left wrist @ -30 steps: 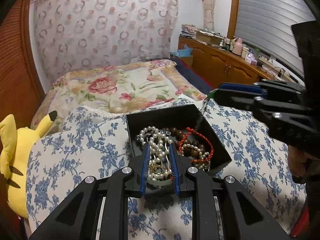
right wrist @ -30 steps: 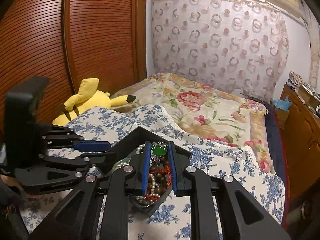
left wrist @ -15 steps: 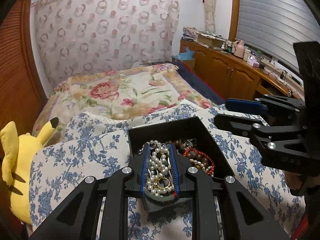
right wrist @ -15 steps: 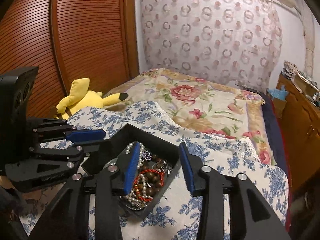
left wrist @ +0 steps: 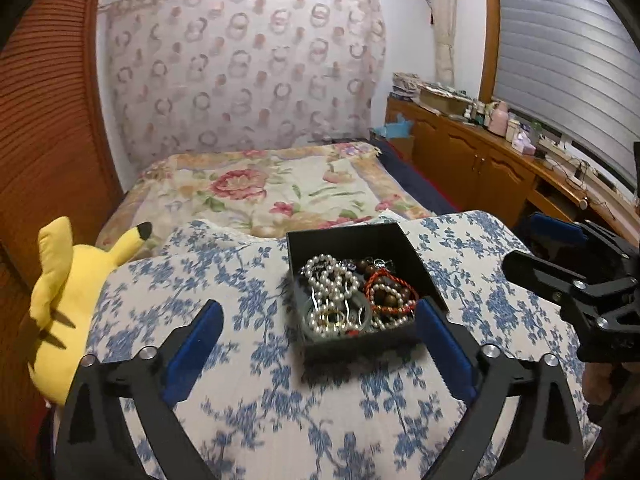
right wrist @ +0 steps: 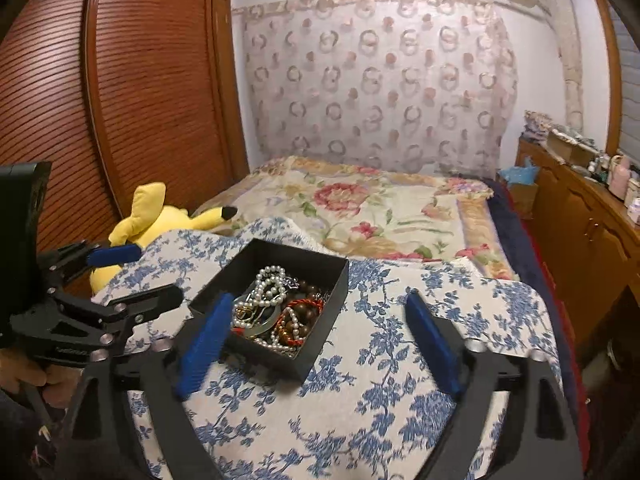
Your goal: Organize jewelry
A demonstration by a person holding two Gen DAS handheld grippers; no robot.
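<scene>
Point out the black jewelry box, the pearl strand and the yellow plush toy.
black jewelry box (left wrist: pixel 352 236): left wrist view, far inner wall.
pearl strand (left wrist: pixel 332 280): left wrist view, looped beads.
yellow plush toy (right wrist: pixel 160 220): right wrist view, body.

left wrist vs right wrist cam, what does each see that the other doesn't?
Left wrist only: the window blind, and the right gripper from the side.
Right wrist only: the slatted wooden door, and the left gripper with the hand holding it.
Both: the black box of jewelry on the blue-flowered cloth, the yellow plush toy, the bed. Both grippers' jaws are opening, nothing between them.
</scene>
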